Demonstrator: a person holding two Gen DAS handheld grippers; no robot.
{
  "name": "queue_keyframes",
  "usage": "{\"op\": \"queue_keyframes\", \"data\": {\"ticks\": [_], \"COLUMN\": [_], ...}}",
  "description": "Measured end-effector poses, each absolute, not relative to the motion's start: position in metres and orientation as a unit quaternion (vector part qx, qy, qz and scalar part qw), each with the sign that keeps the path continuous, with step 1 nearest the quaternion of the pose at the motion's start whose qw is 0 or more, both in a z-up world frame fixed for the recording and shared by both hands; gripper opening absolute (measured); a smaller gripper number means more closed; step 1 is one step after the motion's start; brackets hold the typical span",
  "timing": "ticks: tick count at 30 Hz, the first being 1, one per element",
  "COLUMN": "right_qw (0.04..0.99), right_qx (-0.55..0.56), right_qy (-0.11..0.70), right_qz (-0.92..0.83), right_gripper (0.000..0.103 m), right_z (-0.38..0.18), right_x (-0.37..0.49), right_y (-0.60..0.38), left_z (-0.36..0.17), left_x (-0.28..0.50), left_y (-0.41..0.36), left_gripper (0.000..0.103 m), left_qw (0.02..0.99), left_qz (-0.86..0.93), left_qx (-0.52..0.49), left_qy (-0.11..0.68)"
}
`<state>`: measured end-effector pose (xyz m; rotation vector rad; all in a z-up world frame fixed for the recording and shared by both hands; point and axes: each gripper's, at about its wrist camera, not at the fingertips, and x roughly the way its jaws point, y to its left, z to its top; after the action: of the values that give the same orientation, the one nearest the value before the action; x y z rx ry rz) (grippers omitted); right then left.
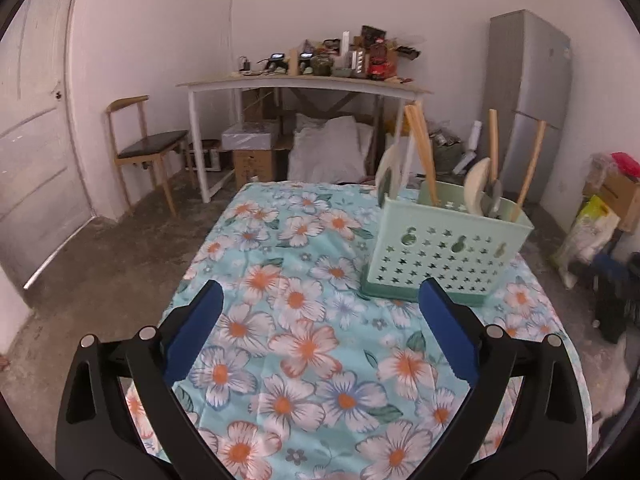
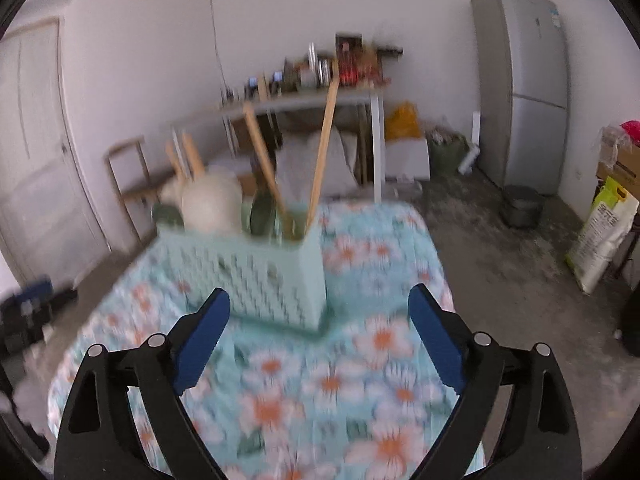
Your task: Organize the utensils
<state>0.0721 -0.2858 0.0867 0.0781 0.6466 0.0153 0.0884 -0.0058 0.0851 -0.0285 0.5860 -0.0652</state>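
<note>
Left wrist view, then right: both grippers empty

Left wrist: left gripper [image 1: 320, 300] spread wide, empty, over floral cloth [image 1: 304, 344]. Perforated mint caddy [image 1: 448, 248] stands right, unobstructed; wooden chopsticks [image 1: 422, 152] and spoons [image 1: 478, 184] upright, handles leaning.

Right wrist, blurred: right gripper [image 2: 318, 306] spread, empty; caddy [image 2: 256, 268] just ahead, chopsticks [image 2: 324, 140] splaying upward.

A wooden chair [image 1: 146, 148] stands beside a cluttered white desk [image 1: 304, 85]; a grey fridge [image 1: 528, 92] stands in the corner.
</note>
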Motion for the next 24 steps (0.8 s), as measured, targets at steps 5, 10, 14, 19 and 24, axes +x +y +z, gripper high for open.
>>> {"op": "queue_keyframes", "data": {"ticks": [5,10,14,19,24], "right_qw": [0.943,0.946,0.945,0.943,0.941], "right_qx": [0.011,0.022,0.022,0.026,0.023], "right_qy": [0.331,0.321,0.322,0.322,0.326], "right_qz": [-0.031,-0.042,-0.052,-0.078,-0.084], "right_gripper": [0.095,0.096,0.096,0.096,0.096], "right_z": [0.081,0.091,0.094,0.096,0.095], "right_x": [0.064,0.057,0.054,0.047,0.044], "right_y": [-0.278,-0.280,-0.281,-0.288,-0.290], "left_z": [0.091,0.096,0.098,0.096,0.092], "left_x": [0.100,0.101,0.096,0.092,0.090], "left_y": [-0.016,-0.026,-0.035,-0.044,-0.054], "left_gripper": [0.095,0.095,0.095,0.095,0.095], "left_qw": [0.951,0.948,0.946,0.942,0.935], "left_qz": [0.005,0.012,-0.003,-0.023,-0.038], "left_qx": [-0.007,0.000,0.004,-0.001,0.000], "left_qy": [0.310,0.319,0.323,0.335,0.353]}}
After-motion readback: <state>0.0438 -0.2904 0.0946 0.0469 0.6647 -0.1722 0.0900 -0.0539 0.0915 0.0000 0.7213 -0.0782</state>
